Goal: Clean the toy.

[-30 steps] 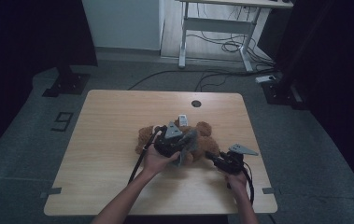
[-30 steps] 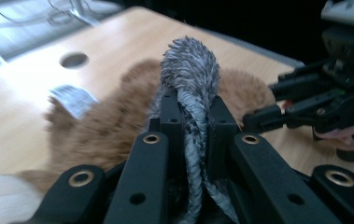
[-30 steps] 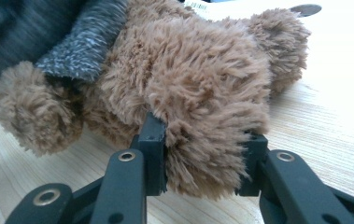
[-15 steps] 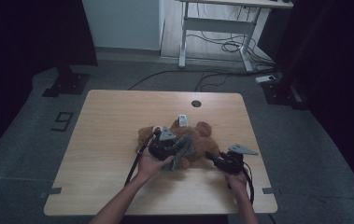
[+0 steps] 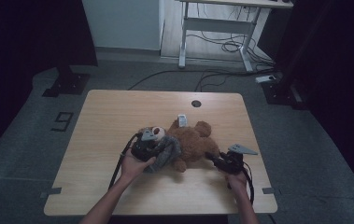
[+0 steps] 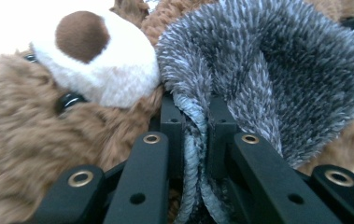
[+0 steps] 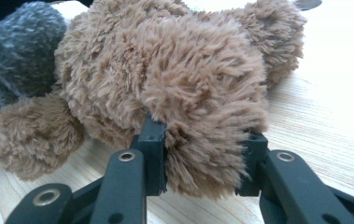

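teddy bear held at two ends

teddy bear (image 5: 191, 140) lies on its back in the middle of the wooden table (image 5: 118, 112), a bit nearer the person's side. it is brown and fluffy, with a white snout and a dark brown nose. a small white tag (image 5: 182, 120) sits at the bear's far side.

a grey fuzzy cloth (image 5: 165, 151) lies bunched up right next to the bear's head. the left gripper (image 5: 152, 148) has its jaws squeezed nearly together on a fold of this cloth. in the left gripper view the pinched fold (image 6: 194, 135) runs straight down between the two black jaws, and the bear's snout (image 6: 104, 65) is just beside it.

the right gripper (image 5: 214, 158) is at the bear's other end. its jaws are pressed on a fluffy brown paw (image 7: 207, 140), which bulges out between them. the paw is touching the table there. the grey cloth peeks in at the far left corner of that view.
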{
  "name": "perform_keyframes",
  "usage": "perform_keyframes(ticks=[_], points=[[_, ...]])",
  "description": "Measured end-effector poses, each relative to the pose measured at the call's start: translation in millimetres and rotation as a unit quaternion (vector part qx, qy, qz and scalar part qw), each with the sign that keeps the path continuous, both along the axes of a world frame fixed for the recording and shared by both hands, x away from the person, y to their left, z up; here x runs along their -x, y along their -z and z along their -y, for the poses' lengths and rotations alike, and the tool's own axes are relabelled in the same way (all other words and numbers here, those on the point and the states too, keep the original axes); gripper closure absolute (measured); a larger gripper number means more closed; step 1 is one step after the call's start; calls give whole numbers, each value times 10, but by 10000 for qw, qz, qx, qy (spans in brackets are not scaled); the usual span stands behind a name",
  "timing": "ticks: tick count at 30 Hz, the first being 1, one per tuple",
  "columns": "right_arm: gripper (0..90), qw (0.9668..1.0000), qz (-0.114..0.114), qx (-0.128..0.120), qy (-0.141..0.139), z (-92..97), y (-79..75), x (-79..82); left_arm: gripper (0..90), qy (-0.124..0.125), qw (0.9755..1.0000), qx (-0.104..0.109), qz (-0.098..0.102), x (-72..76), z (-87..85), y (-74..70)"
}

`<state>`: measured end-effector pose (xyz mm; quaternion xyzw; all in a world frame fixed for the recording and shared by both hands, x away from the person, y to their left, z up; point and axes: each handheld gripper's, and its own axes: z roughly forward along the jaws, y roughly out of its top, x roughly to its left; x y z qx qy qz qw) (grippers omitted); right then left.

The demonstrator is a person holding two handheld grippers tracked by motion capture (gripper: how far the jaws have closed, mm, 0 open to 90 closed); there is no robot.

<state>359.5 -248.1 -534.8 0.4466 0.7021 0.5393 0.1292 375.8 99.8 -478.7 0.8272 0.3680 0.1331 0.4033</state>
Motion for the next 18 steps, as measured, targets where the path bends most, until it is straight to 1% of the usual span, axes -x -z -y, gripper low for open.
perform_keyframes(ticks=[3, 4, 6, 7, 8, 9, 10, 11, 12, 13, 14, 15, 18], points=[[637, 10000, -22, -18, 6, 3, 1, -2, 802, -34, 10000, -25, 67, 27, -35, -21], [637, 10000, -26, -16, 2, 5, -1, 0, 801, -57, 9999, -20, 98, 42, -72, -38], [637, 10000, -26, -19, 3, 5, -1, 0, 801, -96, 9999, 6, 132, 53, -90, -50], [637, 10000, -25, -28, 14, 4, 1, -2, 802, -159, 9997, 28, 208, 75, -120, -84], [637, 10000, -25, -28, 14, 4, 1, -2, 801, -159, 9997, 28, 208, 75, -120, -84], [637, 10000, -29, -32, 20, 4, 1, -3, 801, -159, 9996, 49, 234, 78, -128, -105], [637, 10000, -37, -56, 32, 5, 4, -5, 801, -157, 9995, 128, 248, 74, -124, -127], [637, 10000, -47, -69, 25, 5, 6, -6, 801, -69, 9995, 250, 197, 40, -77, -188], [637, 10000, -44, -77, 22, 4, 9, -7, 801, -69, 9995, 250, 197, 40, -77, -188], [637, 10000, -40, -65, 21, 3, 7, -6, 801, 18, 9992, 308, 257, 9, 40, -268], [637, 10000, -34, -57, 21, 2, 5, -4, 800, 98, 9990, 340, 272, -8, 113, -311], [637, 10000, -32, -47, 14, 3, 2, -3, 801, 180, 9987, 393, 273, -25, 194, -353], [637, 10000, -31, -58, 14, 5, 3, -5, 801, 355, 9978, 446, 325, -82, 456, -443]])
